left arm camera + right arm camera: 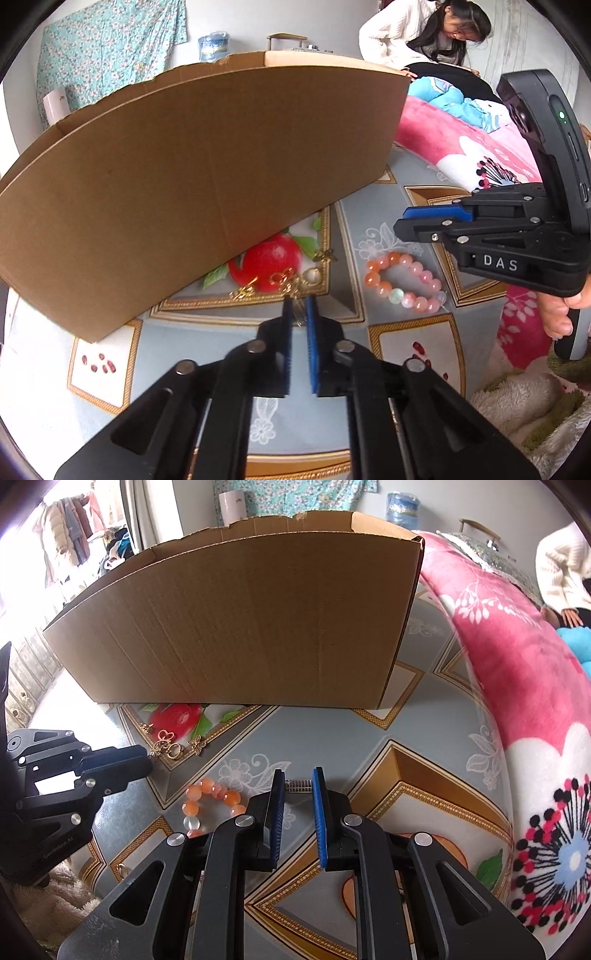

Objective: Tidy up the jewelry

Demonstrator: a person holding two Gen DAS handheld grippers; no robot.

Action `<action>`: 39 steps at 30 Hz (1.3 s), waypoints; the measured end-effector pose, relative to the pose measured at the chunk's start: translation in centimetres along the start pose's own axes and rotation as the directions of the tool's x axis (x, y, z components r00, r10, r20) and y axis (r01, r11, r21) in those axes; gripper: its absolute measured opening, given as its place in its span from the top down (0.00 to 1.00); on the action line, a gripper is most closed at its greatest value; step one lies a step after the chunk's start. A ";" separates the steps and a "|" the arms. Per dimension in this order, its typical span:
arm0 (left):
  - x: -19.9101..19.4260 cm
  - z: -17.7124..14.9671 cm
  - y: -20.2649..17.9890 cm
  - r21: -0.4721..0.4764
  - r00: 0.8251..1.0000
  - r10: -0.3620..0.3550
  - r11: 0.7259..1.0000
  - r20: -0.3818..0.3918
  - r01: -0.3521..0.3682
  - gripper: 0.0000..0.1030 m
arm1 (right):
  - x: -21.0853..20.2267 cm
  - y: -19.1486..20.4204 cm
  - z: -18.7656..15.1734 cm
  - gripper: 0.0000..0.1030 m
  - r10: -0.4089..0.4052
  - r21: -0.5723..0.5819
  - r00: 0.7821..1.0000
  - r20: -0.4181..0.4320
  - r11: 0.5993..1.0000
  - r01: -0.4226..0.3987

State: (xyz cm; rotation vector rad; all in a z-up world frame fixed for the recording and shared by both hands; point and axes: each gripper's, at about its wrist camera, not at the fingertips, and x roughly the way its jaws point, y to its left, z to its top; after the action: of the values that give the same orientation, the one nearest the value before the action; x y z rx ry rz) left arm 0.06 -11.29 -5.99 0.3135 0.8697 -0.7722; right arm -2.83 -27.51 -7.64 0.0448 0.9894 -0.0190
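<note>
Ur left gripper (299, 301) shut on gold chain (282, 282); right gripper (299, 779) narrow, pinching small silver charm (299, 786); bead bracelet (402, 282) betw. them.

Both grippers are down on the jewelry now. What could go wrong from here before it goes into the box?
The left gripper pinches only the near end of the gold charm bracelet; it may slip or swing when lifted. The right gripper holds a small silver piece between its tips, easily dropped. The cardboard box has a tall wall, so dangling charms could catch it.
</note>
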 end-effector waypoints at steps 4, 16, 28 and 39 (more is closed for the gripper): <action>-0.4 -0.3 0.3 -0.005 1.000 0.014 1.000 -0.014 -0.014 0.95 | -0.1 -0.2 -0.1 0.87 0.002 0.002 1.000 0.002 1.000 -0.002; 0.3 0.7 0.1 -0.022 0.999 -0.016 1.000 -0.027 0.016 0.83 | -0.1 -0.3 -0.2 0.87 0.002 0.002 1.000 0.004 1.000 -0.002; 0.3 0.5 -0.3 0.046 0.999 0.032 0.998 -0.012 -0.031 0.92 | -0.1 -0.6 -0.3 0.87 0.006 0.003 1.000 0.004 1.000 -0.006; -0.5 -0.3 -0.2 0.039 1.000 0.016 0.999 0.005 -0.016 0.93 | -0.1 -0.7 -0.2 0.89 0.018 0.015 1.000 0.002 1.000 -0.018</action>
State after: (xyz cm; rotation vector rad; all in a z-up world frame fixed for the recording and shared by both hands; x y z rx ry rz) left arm -0.43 -11.01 -5.73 0.3526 0.8481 -0.7749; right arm -3.05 -28.22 -7.71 0.0676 0.9873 -0.0104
